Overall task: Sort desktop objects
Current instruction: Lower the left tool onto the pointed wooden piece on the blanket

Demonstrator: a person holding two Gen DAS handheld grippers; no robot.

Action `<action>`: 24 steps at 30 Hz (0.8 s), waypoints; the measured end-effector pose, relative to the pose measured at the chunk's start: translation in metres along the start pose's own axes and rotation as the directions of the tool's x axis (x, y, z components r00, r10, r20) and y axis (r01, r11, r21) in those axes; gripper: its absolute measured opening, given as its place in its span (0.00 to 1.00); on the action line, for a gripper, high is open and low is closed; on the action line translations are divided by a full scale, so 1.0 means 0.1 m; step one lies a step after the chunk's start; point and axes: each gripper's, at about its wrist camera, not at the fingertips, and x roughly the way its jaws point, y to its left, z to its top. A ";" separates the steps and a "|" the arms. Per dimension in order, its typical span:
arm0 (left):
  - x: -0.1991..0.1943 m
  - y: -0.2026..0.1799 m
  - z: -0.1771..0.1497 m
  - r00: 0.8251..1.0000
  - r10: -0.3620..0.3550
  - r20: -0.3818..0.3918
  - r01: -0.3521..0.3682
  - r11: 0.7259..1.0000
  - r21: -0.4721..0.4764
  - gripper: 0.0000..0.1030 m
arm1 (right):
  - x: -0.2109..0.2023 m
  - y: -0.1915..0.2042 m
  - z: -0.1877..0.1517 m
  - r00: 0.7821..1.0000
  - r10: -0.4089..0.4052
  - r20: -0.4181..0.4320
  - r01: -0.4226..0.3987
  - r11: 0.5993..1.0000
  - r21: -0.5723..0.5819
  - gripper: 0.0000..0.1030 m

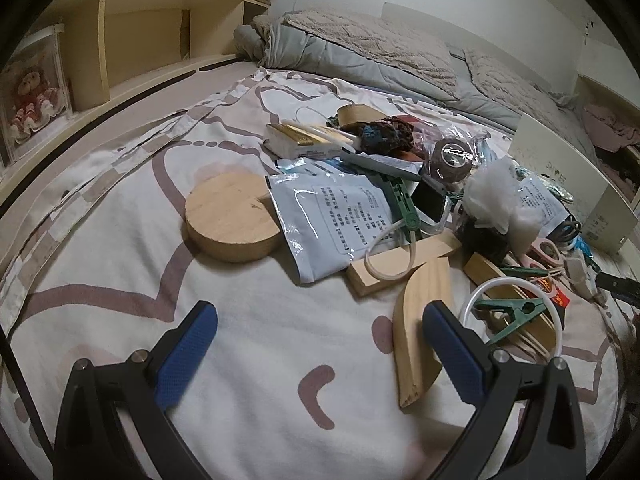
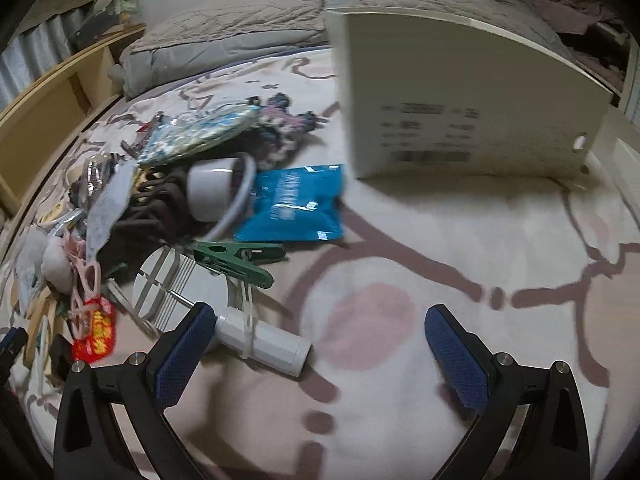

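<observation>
A heap of small objects lies on a patterned bedsheet (image 1: 120, 264). In the left wrist view my left gripper (image 1: 320, 320) is open over bare sheet; a curved wooden block (image 1: 420, 320) lies just inside its right finger. Beyond it are a round wooden disc (image 1: 232, 216), a silver pouch (image 1: 336, 216), a rectangular wooden block (image 1: 400, 260) and a green clothes peg (image 1: 516, 312). In the right wrist view my right gripper (image 2: 320, 320) is open and empty; a white tube (image 2: 264, 340) lies by its left finger. A green peg (image 2: 236, 258) and a blue packet (image 2: 296, 204) lie further off.
A white shoe box (image 2: 460, 96) stands on the bed at the right, also seen as the shoe box (image 1: 568, 184) in the left wrist view. Wooden shelves (image 1: 140, 40) run along the left. Folded grey bedding (image 1: 360, 44) lies at the back.
</observation>
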 end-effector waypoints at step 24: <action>-0.06 -0.17 0.02 0.990 -0.140 -0.022 0.140 0.990 0.000 0.92 | -0.21 -0.54 -0.39 0.990 -0.053 0.127 0.038 0.992 0.118 1.00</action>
